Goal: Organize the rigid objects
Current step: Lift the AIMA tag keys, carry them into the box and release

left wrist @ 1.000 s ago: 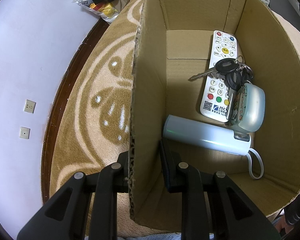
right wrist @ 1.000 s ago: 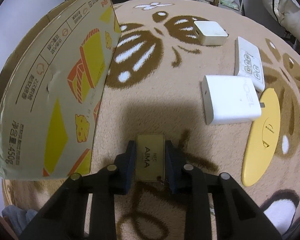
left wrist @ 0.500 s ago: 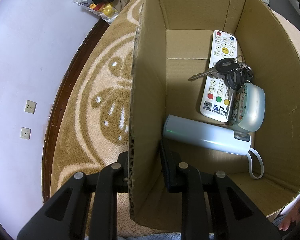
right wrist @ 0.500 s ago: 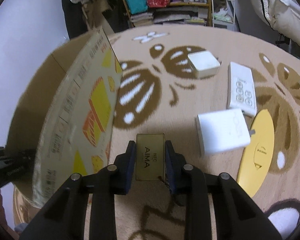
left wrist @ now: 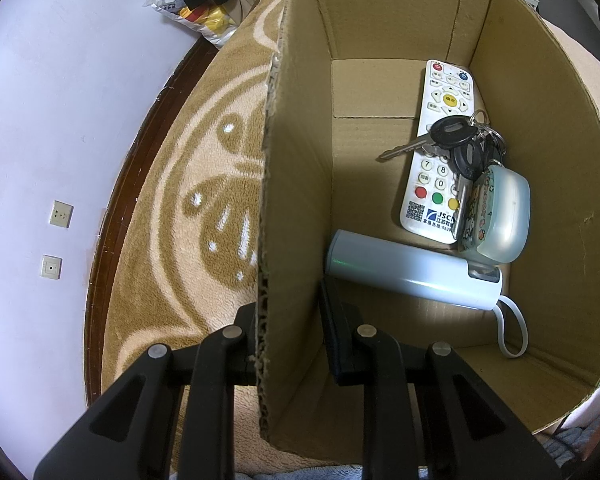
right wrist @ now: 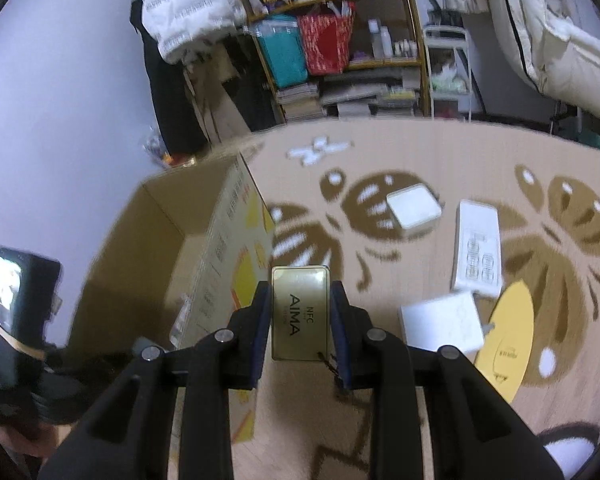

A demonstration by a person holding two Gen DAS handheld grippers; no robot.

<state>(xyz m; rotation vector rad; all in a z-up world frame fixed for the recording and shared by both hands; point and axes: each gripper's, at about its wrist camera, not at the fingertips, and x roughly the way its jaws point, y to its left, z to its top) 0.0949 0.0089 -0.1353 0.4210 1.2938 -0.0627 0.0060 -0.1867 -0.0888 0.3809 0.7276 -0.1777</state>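
My left gripper [left wrist: 290, 312] is shut on the left wall of the cardboard box [left wrist: 296, 184], one finger outside and one inside. In the box lie a white remote [left wrist: 436, 152], a bunch of keys [left wrist: 456, 140], a pale blue case [left wrist: 500, 220] and a light blue tube with a strap [left wrist: 412, 272]. My right gripper [right wrist: 300, 312] is shut on a gold NFC card [right wrist: 300, 316] and holds it high above the rug, beside the box [right wrist: 220, 248].
On the bee-patterned rug [right wrist: 380, 160] lie two white adapters [right wrist: 414, 206] [right wrist: 442, 326], a white power strip [right wrist: 478, 252] and a yellow oval disc [right wrist: 504, 340]. Shelves [right wrist: 340, 40] stand at the back. A wall with sockets [left wrist: 60, 214] is at the left.
My right gripper has lifted the gold card well above the rug and tilted up, so the room and the box's open top come into view. The left gripper has not moved.
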